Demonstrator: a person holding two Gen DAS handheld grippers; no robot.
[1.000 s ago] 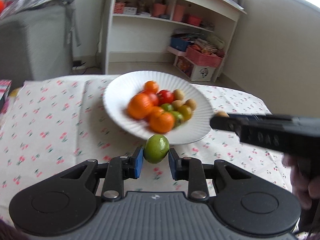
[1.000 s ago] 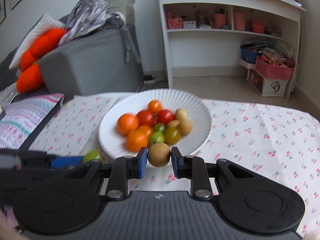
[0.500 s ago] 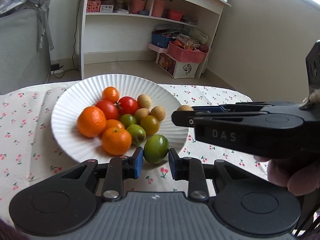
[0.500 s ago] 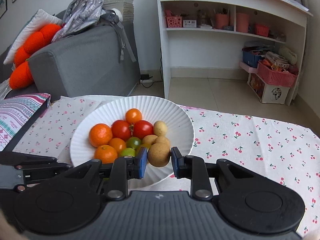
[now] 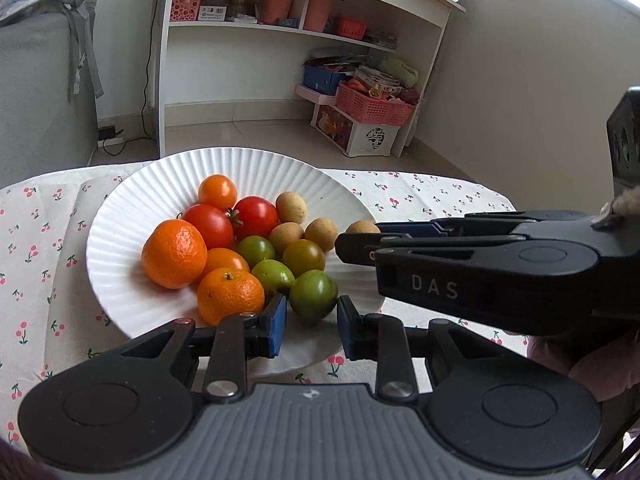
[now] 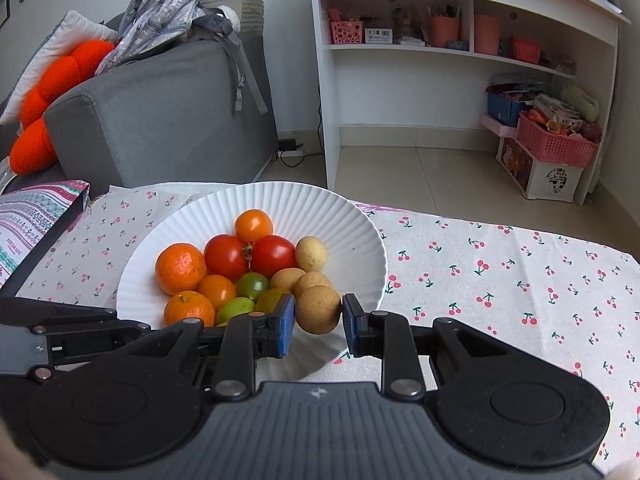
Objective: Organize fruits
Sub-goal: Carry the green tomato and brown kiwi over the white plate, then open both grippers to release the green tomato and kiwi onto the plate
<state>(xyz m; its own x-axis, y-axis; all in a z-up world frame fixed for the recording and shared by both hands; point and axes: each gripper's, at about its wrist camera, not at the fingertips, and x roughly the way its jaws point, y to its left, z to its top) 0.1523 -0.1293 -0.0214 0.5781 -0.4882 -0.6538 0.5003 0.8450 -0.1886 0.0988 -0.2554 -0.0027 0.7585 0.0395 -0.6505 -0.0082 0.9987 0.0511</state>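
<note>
Fruits fill the near half of the white ribbed plate (image 6: 352,236), which sits on the cherry-print tablecloth (image 6: 500,280).

On that plate lie two mandarins, one large at the left (image 5: 174,253) and one nearer the front rim (image 5: 231,295), two red tomatoes (image 6: 248,256) side by side behind them, and a small orange tomato (image 6: 253,225) farthest back. Several small tan longans (image 5: 291,208) sit toward the plate's right side, with green and olive tomatoes (image 5: 256,251) packed in the middle.

At the plate's front edge the left gripper (image 5: 311,322) has its blue pads spread a little wider than the green lime (image 5: 313,295) between them; a sliver of gap shows on each side, and the lime seems to rest on the plate against the other fruit.

Just to the right of that, over the plate's right rim, the right gripper (image 6: 318,322) comes in. In its own view a tan longan (image 6: 318,309) sits between the blue pads, the right pad touching it and the left one very close. I cannot tell whether it is pinched or already let go. From the left camera the same longan (image 5: 362,227) peeks out behind the black fingers of that gripper (image 5: 360,240).

Beyond the plate stand a white shelf unit (image 6: 460,72) and a grey sofa (image 6: 160,108).
</note>
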